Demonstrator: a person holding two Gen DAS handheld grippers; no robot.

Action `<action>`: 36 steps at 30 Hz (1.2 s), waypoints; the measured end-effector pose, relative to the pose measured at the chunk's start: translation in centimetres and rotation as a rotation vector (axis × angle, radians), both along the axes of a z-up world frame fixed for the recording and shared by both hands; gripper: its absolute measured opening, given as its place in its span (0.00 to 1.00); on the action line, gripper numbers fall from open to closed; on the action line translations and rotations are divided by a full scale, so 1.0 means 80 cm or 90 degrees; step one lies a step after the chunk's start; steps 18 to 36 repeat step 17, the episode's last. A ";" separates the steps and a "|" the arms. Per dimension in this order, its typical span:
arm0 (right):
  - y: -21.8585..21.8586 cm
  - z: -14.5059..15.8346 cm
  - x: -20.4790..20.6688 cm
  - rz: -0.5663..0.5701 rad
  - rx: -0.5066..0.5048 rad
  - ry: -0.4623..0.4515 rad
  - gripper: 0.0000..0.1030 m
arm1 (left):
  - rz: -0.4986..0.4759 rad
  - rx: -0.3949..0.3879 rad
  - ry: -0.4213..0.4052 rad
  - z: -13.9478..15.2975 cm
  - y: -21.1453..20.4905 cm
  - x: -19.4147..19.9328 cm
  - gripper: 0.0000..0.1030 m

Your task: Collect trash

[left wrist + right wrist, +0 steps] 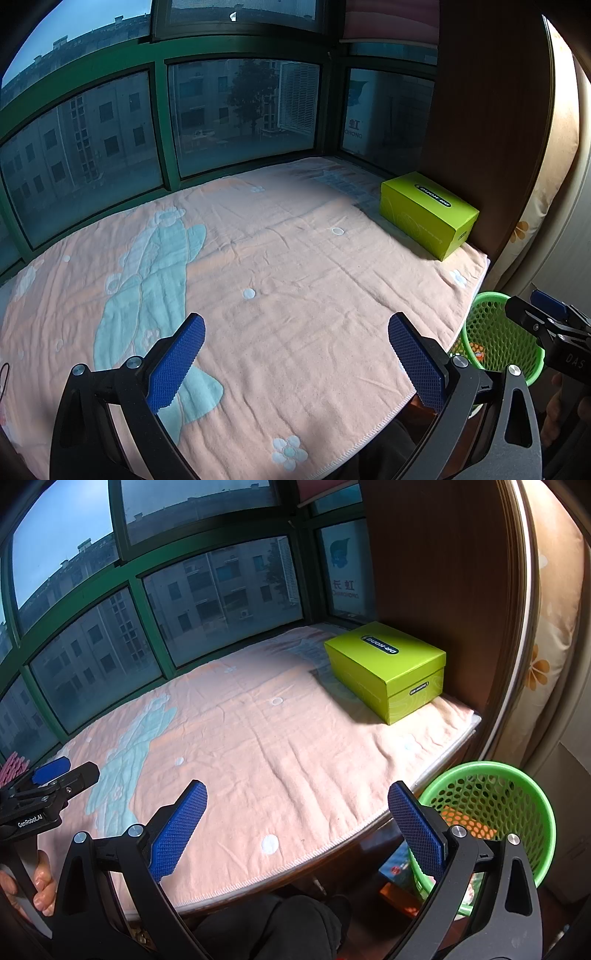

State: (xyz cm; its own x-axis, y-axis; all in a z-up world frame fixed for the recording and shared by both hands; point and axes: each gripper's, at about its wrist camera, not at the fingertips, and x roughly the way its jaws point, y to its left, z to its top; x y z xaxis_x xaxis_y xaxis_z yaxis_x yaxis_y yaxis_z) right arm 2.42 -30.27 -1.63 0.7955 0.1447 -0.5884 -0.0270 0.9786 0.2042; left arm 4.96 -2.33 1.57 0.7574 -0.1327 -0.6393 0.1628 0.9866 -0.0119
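One green bin upright, mouth up, beside bed edge.

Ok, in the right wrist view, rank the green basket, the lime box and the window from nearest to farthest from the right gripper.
From the right gripper:
1. Green basket, just right of its right finger, below the ledge edge.
2. Lime box, far right on the pink blanket.
3. Window, behind the blanket.
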 end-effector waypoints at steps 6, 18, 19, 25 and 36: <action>0.000 0.000 0.000 0.002 0.003 -0.001 0.95 | 0.001 0.006 -0.006 -0.001 0.001 0.003 0.93; 0.005 0.001 0.002 0.010 0.004 -0.007 0.95 | 0.006 0.008 0.002 -0.002 0.002 0.008 0.93; 0.005 0.001 0.002 0.010 0.004 -0.007 0.95 | 0.006 0.008 0.002 -0.002 0.002 0.008 0.93; 0.005 0.001 0.002 0.010 0.004 -0.007 0.95 | 0.006 0.008 0.002 -0.002 0.002 0.008 0.93; 0.005 0.001 0.002 0.010 0.004 -0.007 0.95 | 0.006 0.008 0.002 -0.002 0.002 0.008 0.93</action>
